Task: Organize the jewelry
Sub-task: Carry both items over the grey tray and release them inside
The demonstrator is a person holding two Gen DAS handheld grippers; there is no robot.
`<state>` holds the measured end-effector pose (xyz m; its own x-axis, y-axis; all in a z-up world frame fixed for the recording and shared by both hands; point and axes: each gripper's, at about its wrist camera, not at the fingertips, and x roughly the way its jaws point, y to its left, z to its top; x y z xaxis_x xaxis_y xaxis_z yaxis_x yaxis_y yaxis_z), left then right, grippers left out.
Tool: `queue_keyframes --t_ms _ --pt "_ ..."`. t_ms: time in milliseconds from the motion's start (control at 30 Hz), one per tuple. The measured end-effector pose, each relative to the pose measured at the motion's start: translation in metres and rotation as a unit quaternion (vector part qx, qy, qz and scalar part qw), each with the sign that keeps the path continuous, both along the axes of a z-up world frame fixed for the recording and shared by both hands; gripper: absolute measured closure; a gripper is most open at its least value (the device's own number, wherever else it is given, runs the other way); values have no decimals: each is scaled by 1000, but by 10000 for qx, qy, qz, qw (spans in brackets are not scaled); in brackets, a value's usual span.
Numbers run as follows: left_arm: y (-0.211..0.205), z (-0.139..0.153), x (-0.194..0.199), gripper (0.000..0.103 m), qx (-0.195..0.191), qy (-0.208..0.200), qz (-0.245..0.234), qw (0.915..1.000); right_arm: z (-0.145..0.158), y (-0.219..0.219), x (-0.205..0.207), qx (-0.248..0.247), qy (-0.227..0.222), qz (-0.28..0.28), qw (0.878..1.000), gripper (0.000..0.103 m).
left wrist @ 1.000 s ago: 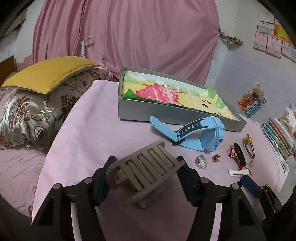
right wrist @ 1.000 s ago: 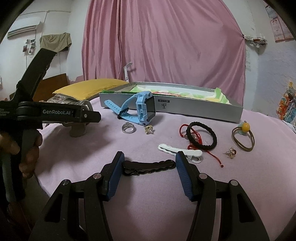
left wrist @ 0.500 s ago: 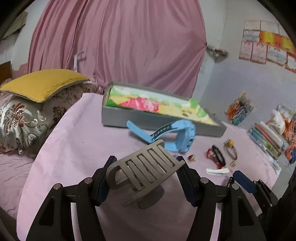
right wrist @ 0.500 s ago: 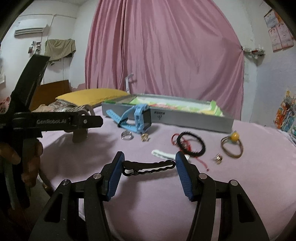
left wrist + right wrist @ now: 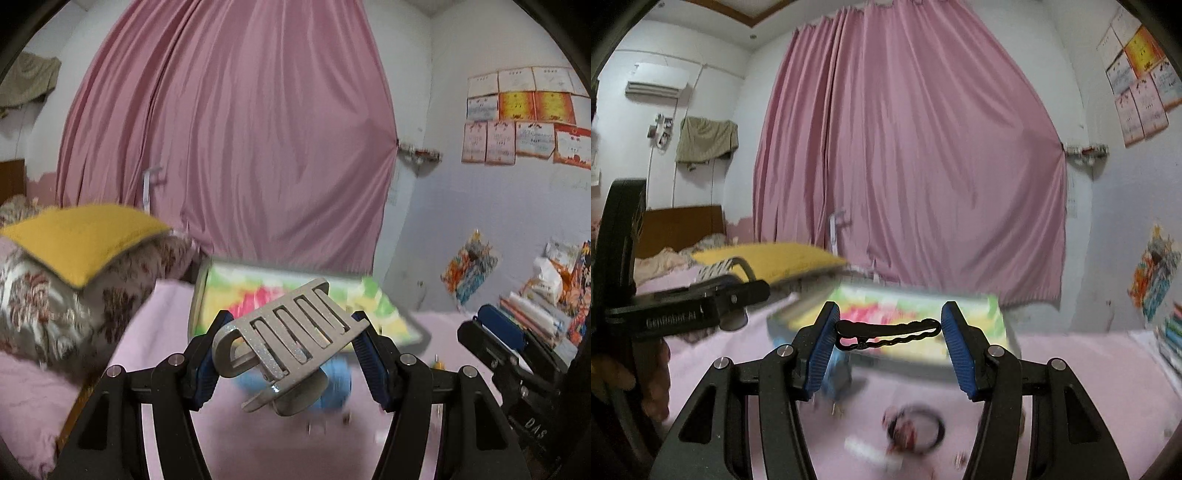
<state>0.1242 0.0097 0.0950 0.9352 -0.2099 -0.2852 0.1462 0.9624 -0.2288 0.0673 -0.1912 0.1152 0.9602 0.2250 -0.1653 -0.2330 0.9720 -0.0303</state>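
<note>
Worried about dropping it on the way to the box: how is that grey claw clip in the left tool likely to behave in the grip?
The grey claw clip looks like rigid plastic, so it probably won't flex or sag. It sits tilted between the left tool pads, held at its ends, so it might pivot if jolted. Its slotted, hollow build suggests it is light, so a modest squeeze likely suffices.

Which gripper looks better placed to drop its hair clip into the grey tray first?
Probably the right gripper: its thin black hair clip is lined up with the grey tray. The left gripper, holding the grey claw clip, looks further back.
</note>
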Motion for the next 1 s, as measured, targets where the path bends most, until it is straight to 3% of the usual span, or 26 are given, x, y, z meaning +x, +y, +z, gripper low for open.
queue_keyframes --t_ms 233,433,533,700,867,1000 --pt "-3 34 48 41 375 -536 151 9977 45 9 57 -96 -422 79 9990 51" --pt "1 49 107 41 593 -562 135 9966 64 17 123 -105 -200 207 9995 51" --pt "5 50 143 41 591 -242 28 9980 61 18 161 -39 188 286 9994 51" --pt "14 34 201 41 407 679 -256 9965 38 9 220 247 1147 324 9926 51" --pt "15 2 228 41 406 1477 -325 9877 7 2 260 310 2039 317 9780 51" --pt "13 -20 239 41 557 2111 -287 9754 -18 -4 272 282 2636 469 9631 51"
